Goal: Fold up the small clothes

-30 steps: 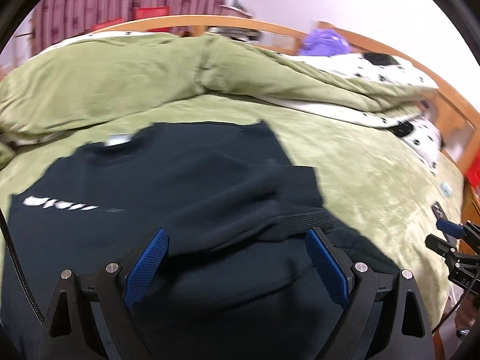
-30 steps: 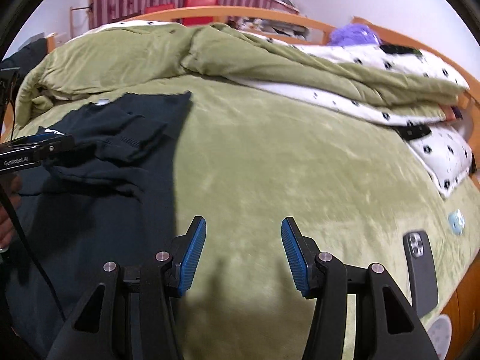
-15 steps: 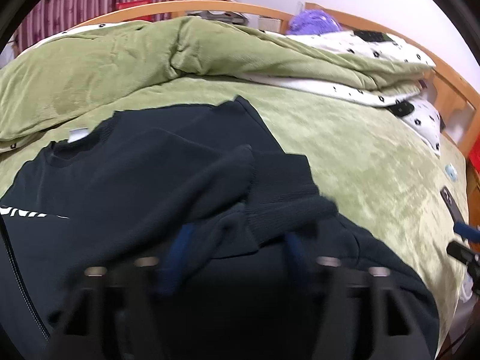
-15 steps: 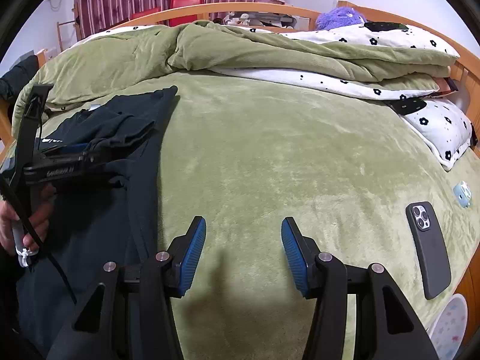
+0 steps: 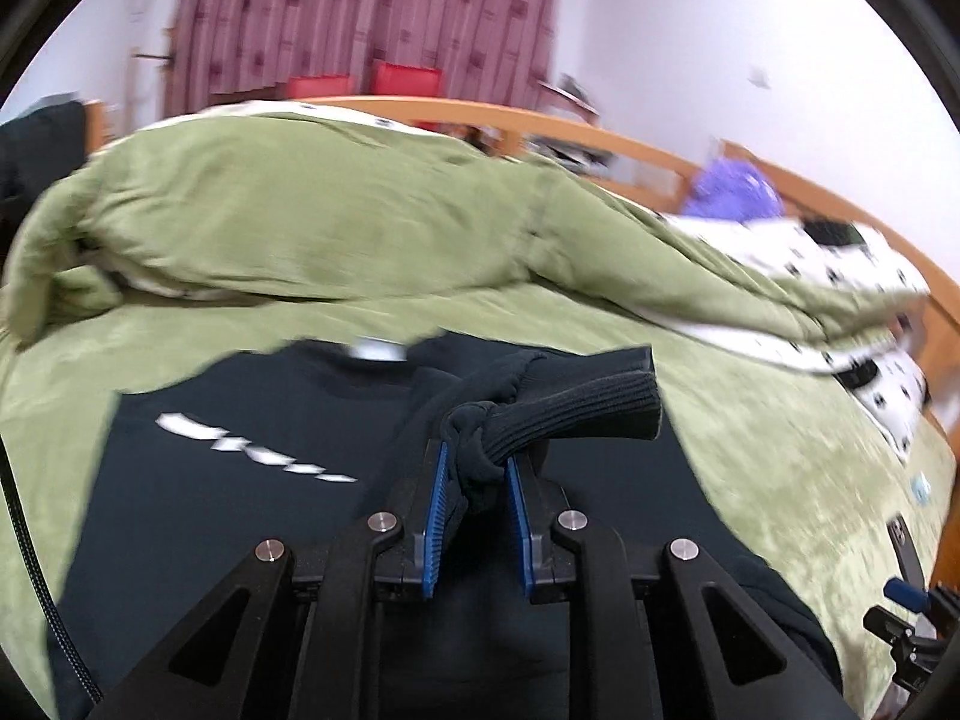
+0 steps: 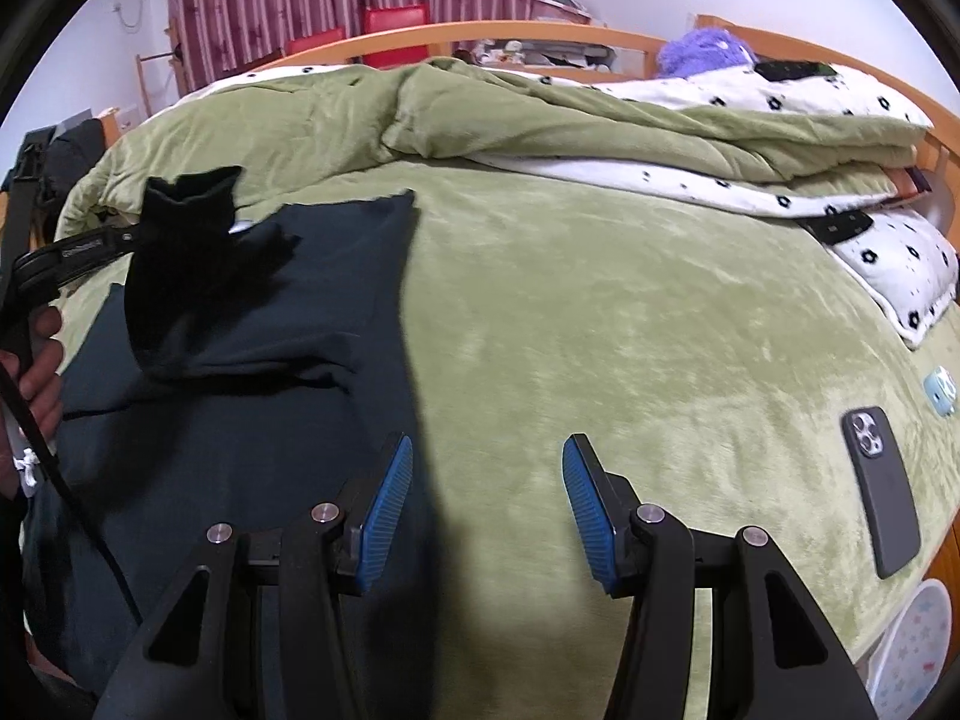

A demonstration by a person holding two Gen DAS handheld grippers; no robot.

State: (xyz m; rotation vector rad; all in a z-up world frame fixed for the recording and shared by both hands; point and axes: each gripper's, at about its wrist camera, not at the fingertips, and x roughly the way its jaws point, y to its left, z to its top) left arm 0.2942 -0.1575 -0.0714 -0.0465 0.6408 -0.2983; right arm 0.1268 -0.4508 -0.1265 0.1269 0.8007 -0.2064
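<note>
One dark sweatshirt (image 5: 228,516) on the bed (image 6: 630,324), two grippers.
Left gripper (image 5: 475,468) pinches its ribbed cuff (image 5: 576,414), lifted near the bed's left edge; right gripper (image 6: 487,492) hangs spread, holding nothing.

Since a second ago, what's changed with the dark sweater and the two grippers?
The left gripper went from open above the sweater to shut on its ribbed sleeve cuff, and has lifted it off the bed. The right gripper stays open and empty; the phone still lies on the bed.
</note>
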